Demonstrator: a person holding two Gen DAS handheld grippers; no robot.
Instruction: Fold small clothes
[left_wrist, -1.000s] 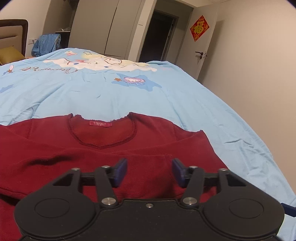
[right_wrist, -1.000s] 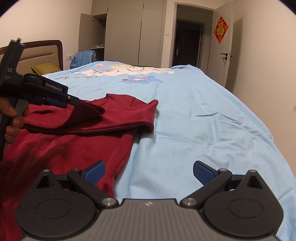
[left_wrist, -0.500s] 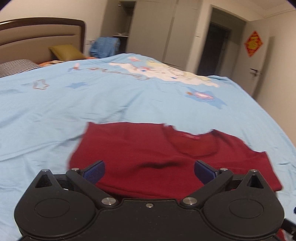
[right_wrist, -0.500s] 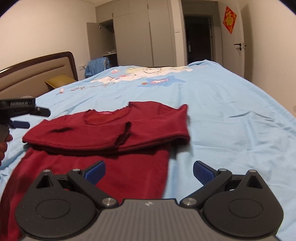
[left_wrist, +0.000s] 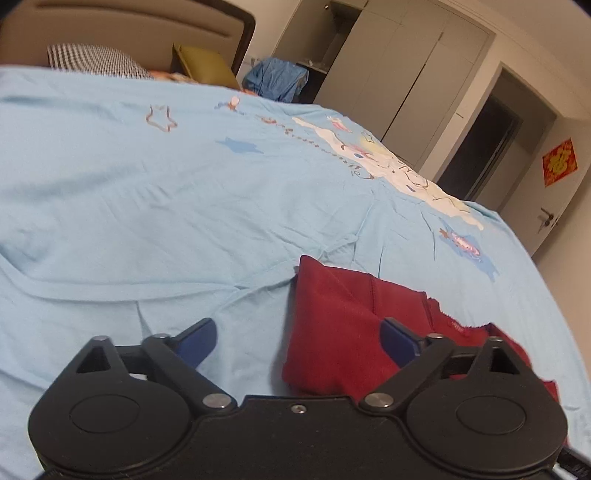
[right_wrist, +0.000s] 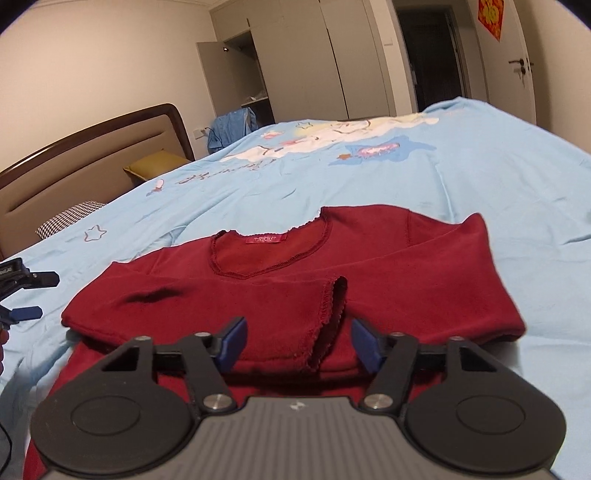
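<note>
Moved since a second ago: left gripper (left_wrist: 297, 341) off the top's (right_wrist: 295, 280) chest, out past its left edge, now half over bare sheet (left_wrist: 147, 206); right gripper (right_wrist: 295, 341) in from the right edge to the middle, over the sleeve cuffs.

Left gripper: fairly wide, closing, nothing pinched; right finger over red cloth, left finger over sheet.
Right gripper: half wide, closing, straddling the frilled cuff (right_wrist: 332, 306) without pressing it.
Top: red, long-sleeved, flat on the sheet, collar far, hem near; both sleeves folded across the chest, cuffs meeting mid-body.

Step, as judged: sleeves done, body fold pending. Next move likely calls for a hold on each side, or on the near hem, then a carry toward the collar without disturbing the sleeves.

Edges: left fold line straight and thick; right shoulder corner slightly raised. Wide open sheet far and left; bed edge well off to the right.
</note>
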